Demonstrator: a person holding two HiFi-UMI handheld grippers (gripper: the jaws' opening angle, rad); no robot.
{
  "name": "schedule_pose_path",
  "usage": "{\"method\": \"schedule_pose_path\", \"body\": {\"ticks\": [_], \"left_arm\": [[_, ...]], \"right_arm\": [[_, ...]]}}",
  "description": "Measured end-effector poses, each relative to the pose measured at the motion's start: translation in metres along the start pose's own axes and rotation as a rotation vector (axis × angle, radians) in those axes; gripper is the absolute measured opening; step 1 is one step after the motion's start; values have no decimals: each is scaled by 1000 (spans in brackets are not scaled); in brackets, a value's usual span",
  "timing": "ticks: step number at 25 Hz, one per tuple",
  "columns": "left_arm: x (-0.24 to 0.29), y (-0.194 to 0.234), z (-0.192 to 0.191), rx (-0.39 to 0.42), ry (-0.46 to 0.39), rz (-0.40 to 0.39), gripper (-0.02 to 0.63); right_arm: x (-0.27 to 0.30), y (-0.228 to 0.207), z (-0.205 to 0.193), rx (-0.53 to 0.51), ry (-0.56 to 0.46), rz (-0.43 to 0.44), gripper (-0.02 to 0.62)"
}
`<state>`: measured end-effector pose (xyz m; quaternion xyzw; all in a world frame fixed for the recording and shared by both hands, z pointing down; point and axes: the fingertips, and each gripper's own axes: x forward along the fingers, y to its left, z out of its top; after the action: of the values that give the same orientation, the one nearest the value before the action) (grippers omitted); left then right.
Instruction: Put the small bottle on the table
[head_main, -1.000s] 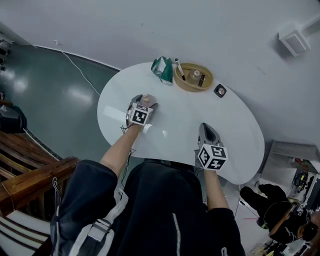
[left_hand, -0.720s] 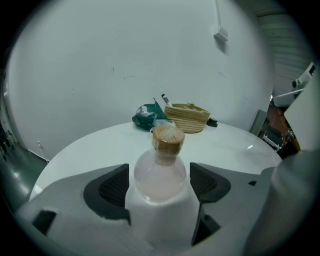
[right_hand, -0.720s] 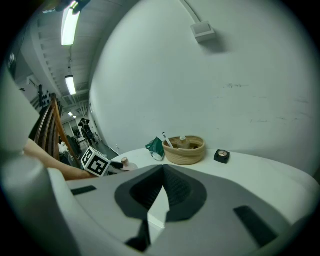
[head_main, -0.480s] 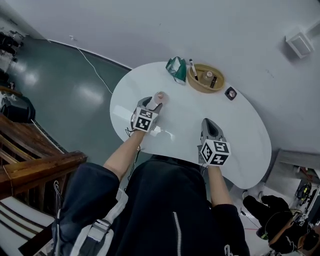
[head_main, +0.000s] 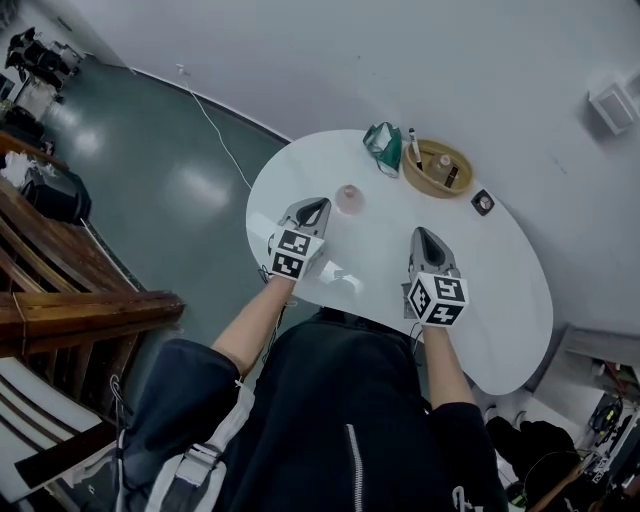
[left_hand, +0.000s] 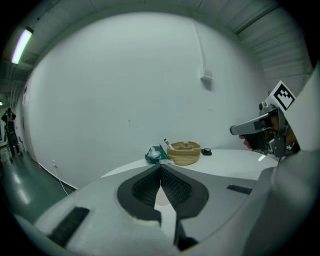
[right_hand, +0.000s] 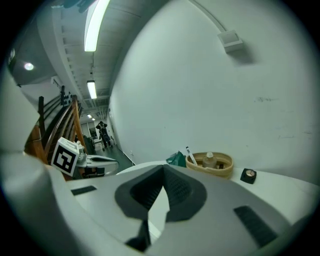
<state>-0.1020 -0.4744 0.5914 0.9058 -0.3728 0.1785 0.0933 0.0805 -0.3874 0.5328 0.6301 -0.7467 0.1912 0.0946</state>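
The small pinkish bottle (head_main: 348, 198) stands upright on the white oval table (head_main: 500, 270), left of the middle. My left gripper (head_main: 320, 204) hangs just left of it and apart from it. Its jaws have just been closing and are now shut with nothing between them. In the left gripper view the fingertips (left_hand: 161, 169) meet, and a pale pink patch of the bottle (left_hand: 162, 197) shows through the gap below them. My right gripper (head_main: 421, 234) hovers over the table's near middle, shut and empty; its tips (right_hand: 163, 169) touch.
A woven basket (head_main: 437, 168) at the table's far edge holds a small bottle and a pen. A green pouch (head_main: 382, 145) lies to its left, and a small dark compact (head_main: 483, 202) to its right. A wall runs behind the table. A cable runs across the floor at left.
The left gripper was around the bottle a second ago. It has since let go, drawn back and up, and closed. The bottle stays standing on the table. The right gripper shifted slightly.
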Motion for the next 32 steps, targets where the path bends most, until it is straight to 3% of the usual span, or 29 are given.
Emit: {"method": "schedule_pose_path", "body": {"ticks": [6,10,15,32], "left_arm": [[-25,-8,39,36,-84,-1,0],[-32,-9,51,17,-110,1,0],[-32,-7,56,-21,-116,0,0],[-28,-2,49,-40,-94,-10,0]], "right_arm": [[6,5,13,-28,-43,26,2],[10,10,15,-43,-47,57,0],[12,12,17,-54,-45,76,0],[16,11,17,-50,-45,78,0]]}}
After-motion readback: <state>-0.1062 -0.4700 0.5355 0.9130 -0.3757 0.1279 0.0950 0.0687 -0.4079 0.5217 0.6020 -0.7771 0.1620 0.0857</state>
